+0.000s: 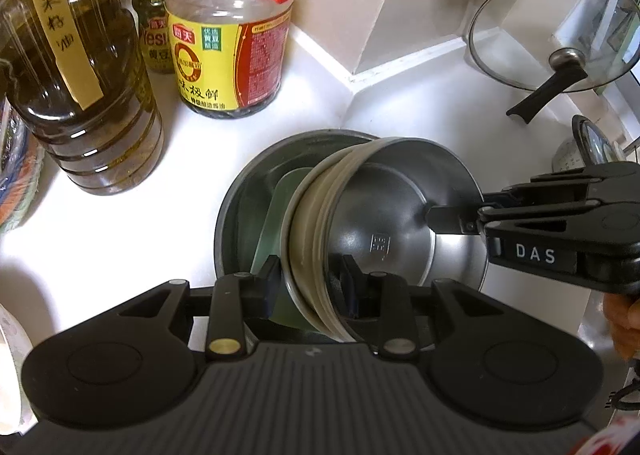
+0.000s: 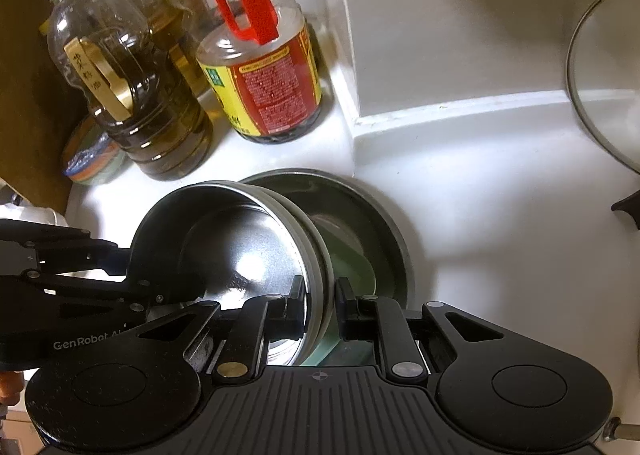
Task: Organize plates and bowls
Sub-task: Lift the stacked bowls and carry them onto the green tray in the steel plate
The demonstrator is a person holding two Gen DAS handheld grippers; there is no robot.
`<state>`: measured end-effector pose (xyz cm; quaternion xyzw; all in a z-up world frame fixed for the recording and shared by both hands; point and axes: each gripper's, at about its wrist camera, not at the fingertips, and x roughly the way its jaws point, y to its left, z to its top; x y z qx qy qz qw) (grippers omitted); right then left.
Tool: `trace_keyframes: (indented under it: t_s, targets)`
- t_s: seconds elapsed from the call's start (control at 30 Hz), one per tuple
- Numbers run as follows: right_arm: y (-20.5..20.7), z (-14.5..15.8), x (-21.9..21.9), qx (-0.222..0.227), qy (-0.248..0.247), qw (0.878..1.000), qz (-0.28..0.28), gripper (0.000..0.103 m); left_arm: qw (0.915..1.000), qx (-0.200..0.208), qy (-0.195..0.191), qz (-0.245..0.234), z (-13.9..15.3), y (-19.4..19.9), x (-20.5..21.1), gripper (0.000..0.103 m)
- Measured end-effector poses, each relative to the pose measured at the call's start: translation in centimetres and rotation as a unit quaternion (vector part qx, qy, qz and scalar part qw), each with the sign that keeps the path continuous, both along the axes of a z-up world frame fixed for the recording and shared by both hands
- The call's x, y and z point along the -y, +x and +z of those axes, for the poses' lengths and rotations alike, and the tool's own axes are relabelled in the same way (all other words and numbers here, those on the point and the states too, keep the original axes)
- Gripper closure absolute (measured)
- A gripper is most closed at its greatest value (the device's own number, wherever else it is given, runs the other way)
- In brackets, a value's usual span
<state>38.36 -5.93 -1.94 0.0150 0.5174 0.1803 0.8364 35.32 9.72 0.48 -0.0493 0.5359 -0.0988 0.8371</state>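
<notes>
Between two tools (image 1: 310,287), three bowls (image 1: 384,231).

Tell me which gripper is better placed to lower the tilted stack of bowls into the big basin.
Probably both together. The left gripper straddles the near rim of the stacked bowls; the right gripper straddles the opposite rim, over the basin. If only one, I can't tell whose grip is firmer.

Brushed, glossy steel bowls (image 1: 384,231) rest in a duller metal basin (image 1: 248,199). Ahead of the matt black plastic left gripper (image 1: 308,291), clear plastic bottles (image 1: 228,27) stand on a smooth white tabletop (image 1: 160,223).
</notes>
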Motion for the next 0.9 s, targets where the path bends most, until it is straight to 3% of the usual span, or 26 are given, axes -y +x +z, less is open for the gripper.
trace_keyframes:
  t_s: [0.57,0.9]
  targets:
    - [1.3,-1.1,0.1,-0.026,-0.003,1.000,-0.005,0.088,0.9996,-0.021,-0.016,-0.005,-1.4,0.9,-0.5,0.075]
    - [1.3,-1.4,-0.1,-0.006,-0.006,1.000,-0.008,0.088,0.9999,-0.008,-0.006,-0.011,-1.4,1.2,-0.3,0.075]
